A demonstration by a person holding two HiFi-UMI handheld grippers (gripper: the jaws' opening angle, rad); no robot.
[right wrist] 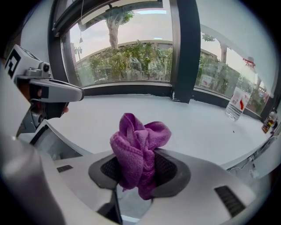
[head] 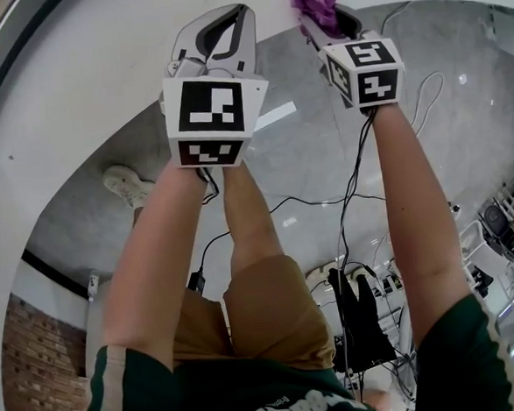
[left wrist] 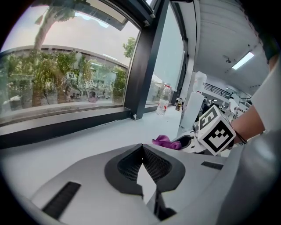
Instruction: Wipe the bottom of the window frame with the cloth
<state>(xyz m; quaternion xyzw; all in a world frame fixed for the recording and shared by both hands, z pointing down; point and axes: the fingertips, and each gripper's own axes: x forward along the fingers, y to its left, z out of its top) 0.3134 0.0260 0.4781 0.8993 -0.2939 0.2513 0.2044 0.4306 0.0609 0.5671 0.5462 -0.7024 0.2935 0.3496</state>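
Observation:
My right gripper (right wrist: 139, 154) is shut on a bunched purple cloth (right wrist: 137, 143), which it holds above the white sill (right wrist: 202, 127), short of the dark bottom rail of the window frame (right wrist: 131, 90). In the head view the cloth (head: 316, 1) sticks out past the right gripper (head: 321, 20). My left gripper (head: 225, 25) hovers beside it to the left, shut with nothing in it. In the left gripper view the left gripper (left wrist: 142, 146) has its jaws closed over the sill, with the cloth (left wrist: 164, 141) to the right and the frame's bottom rail (left wrist: 66, 125) beyond.
A plastic water bottle (right wrist: 237, 103) stands on the sill at the far right, near a dark vertical mullion (right wrist: 186, 52). Below the sill lie a grey marble floor (head: 307, 162), black cables (head: 352, 185) and the person's legs and a shoe (head: 126, 185).

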